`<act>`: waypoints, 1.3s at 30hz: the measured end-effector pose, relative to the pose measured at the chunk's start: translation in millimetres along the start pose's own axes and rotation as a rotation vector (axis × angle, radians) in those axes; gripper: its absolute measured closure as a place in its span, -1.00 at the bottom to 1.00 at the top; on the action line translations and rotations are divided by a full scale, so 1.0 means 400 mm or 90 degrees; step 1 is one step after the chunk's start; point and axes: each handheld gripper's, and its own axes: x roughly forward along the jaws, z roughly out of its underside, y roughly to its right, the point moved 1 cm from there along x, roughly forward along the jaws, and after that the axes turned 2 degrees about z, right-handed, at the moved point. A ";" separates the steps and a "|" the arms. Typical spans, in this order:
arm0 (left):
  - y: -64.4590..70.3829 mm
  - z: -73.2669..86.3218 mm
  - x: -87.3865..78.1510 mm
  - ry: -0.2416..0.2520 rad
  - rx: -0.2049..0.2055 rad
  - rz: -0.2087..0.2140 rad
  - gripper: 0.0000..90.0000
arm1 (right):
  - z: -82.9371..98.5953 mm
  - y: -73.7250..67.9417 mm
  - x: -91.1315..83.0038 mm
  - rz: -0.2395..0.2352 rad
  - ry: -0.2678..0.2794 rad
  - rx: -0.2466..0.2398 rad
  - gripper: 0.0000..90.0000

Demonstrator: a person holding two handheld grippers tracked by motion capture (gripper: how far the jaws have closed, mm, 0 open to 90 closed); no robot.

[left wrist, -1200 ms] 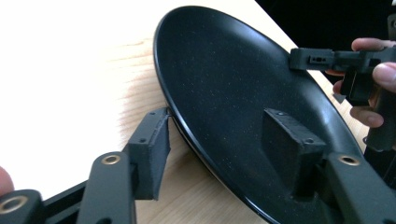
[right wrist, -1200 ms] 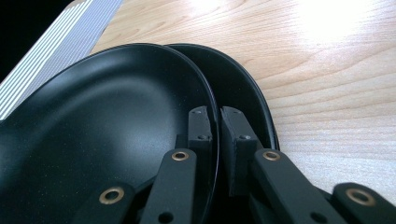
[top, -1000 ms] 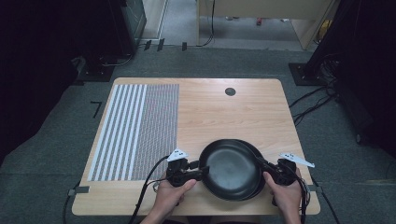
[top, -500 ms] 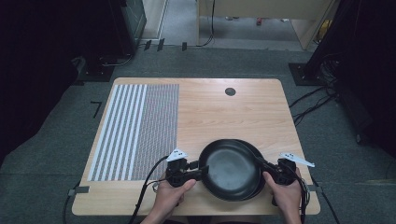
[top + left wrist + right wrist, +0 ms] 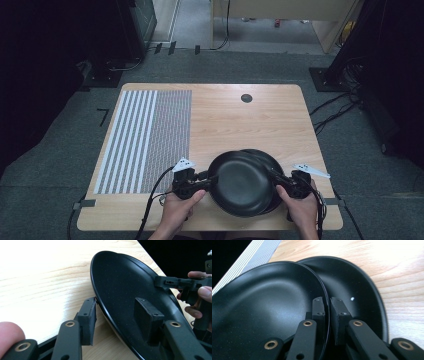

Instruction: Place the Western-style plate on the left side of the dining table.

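The wooden table (image 5: 240, 125) carries a striped mat (image 5: 145, 135) toward 9 o'clock. Two black plates sit at the 6 o'clock edge. The upper plate (image 5: 242, 182) is raised off and shifted toward 9 o'clock of the lower plate (image 5: 272, 160), which rests on the table. The right gripper (image 5: 327, 307) is clamped on the upper plate's rim. The left gripper (image 5: 120, 312) straddles the opposite rim, jaws apart. Judgement: separation is partly complete; lifting the upper plate clear and setting it down remain.
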 end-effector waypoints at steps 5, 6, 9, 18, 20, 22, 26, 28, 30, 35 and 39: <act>0.006 0.006 0.000 -0.009 0.018 -0.032 0.45 | 0.001 -0.004 0.002 -0.004 -0.004 -0.002 0.83; 0.007 0.007 0.001 -0.009 0.017 -0.033 0.45 | 0.001 -0.004 0.002 -0.004 -0.004 -0.002 0.83; 0.007 0.007 0.002 -0.013 0.018 -0.032 0.44 | 0.001 -0.005 0.002 -0.002 -0.005 -0.004 0.83; -0.007 0.008 0.004 -0.015 -0.011 -0.003 0.45 | 0.002 -0.010 0.001 0.004 -0.009 -0.004 0.81; -0.009 0.009 0.005 -0.016 -0.013 -0.005 0.47 | 0.001 -0.010 0.000 -0.001 -0.006 0.002 0.80; -0.015 0.013 0.007 -0.016 -0.017 -0.005 0.52 | 0.000 -0.011 -0.001 -0.016 -0.007 0.014 0.76; -0.021 0.015 0.007 -0.013 -0.035 0.007 0.54 | -0.001 -0.013 -0.002 -0.025 -0.008 0.026 0.75; -0.021 0.014 0.007 -0.011 -0.035 0.008 0.54 | 0.000 -0.012 -0.001 -0.026 -0.011 0.030 0.75; -0.023 0.014 0.008 -0.010 -0.034 0.009 0.54 | 0.000 -0.011 0.000 -0.029 -0.014 0.040 0.75; -0.027 0.016 0.009 -0.011 -0.035 0.012 0.56 | -0.001 -0.012 -0.001 -0.035 -0.012 0.045 0.74; -0.034 0.017 0.009 -0.008 -0.039 0.021 0.56 | 0.000 -0.012 -0.002 -0.043 -0.013 0.059 0.74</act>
